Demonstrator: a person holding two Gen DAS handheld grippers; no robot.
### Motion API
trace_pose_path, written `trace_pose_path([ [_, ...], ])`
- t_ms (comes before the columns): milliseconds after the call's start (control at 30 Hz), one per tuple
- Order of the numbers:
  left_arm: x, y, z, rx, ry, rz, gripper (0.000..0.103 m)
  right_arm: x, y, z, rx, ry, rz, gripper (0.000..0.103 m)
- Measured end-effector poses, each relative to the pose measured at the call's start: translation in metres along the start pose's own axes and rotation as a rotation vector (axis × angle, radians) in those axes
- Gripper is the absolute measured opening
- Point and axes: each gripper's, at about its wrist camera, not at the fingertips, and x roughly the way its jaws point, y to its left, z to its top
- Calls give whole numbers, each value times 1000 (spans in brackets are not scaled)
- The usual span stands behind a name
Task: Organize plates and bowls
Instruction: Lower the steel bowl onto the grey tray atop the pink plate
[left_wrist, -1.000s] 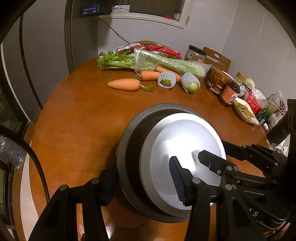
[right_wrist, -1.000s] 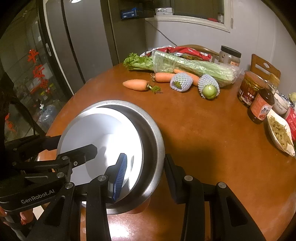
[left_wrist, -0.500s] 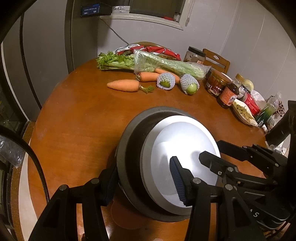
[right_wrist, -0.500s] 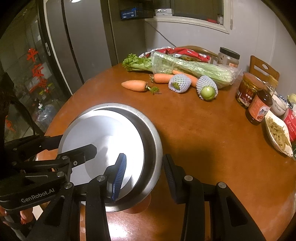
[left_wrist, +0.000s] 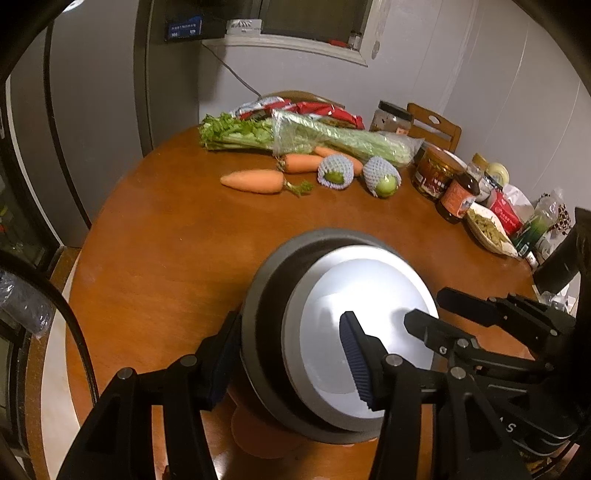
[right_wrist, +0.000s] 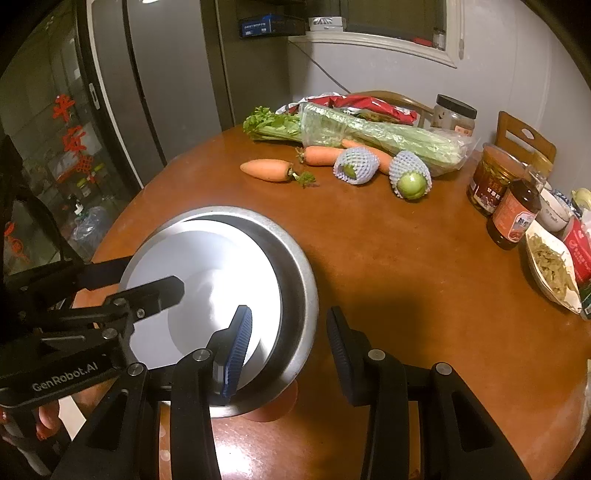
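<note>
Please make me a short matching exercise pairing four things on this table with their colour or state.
Things:
1. metal bowl
2. white plate
3. nearest carrot
4. sauce bottle

Descriptions:
A. lies bare on the wood, leafy end pointing right
B. stands upright beside a jar
C. held at its rim from both sides by the two grippers
D. sits nested inside something larger

Pairs: 1-C, 2-D, 3-A, 4-B

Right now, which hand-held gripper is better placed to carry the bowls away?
Probably the left hand-held gripper: its outer finger presses the grey bowl wall, and its inner finger sits over the white bowl. The right hand-held gripper seems to leave a small gap outside the rim.
</note>
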Motion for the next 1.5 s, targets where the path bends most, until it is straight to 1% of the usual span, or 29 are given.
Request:
trace_pose_path([
  [233, -9, 2, 3, -2, -32, -5, 56, -3, 1, 1, 0, -7, -4, 44],
  [300, -12, 2, 3, -3, -40, -6, 58, -4, 0, 1, 4, -10, -4, 44],
  [367, -16, 2, 3, -5, -50, -3, 59, -6, -1, 1, 10, -14, -8, 46],
  [400, -18, 3, 4, -8, -58, 0, 59, -7, -1, 1, 12, -19, -13, 50],
  [433, -20, 3, 4, -8, -63, 3, 60, -8, -1, 1, 13, -24, -18, 51],
  [667, -34, -1, 0, 2, -88, 7, 60, -19, -2, -1, 18, -43, -34, 52],
  [1000, -55, -13, -14, 17, -111, 15, 60, -44, 2, -11, 13, -85, -38, 53],
  [1133, -62, -18, -24, 23, -117, 19, 60, -55, 6, -17, 8, -102, -38, 58],
  [1500, -72, -28, -47, 35, -120, 24, 61, -68, 12, -40, 16, -109, -47, 58],
])
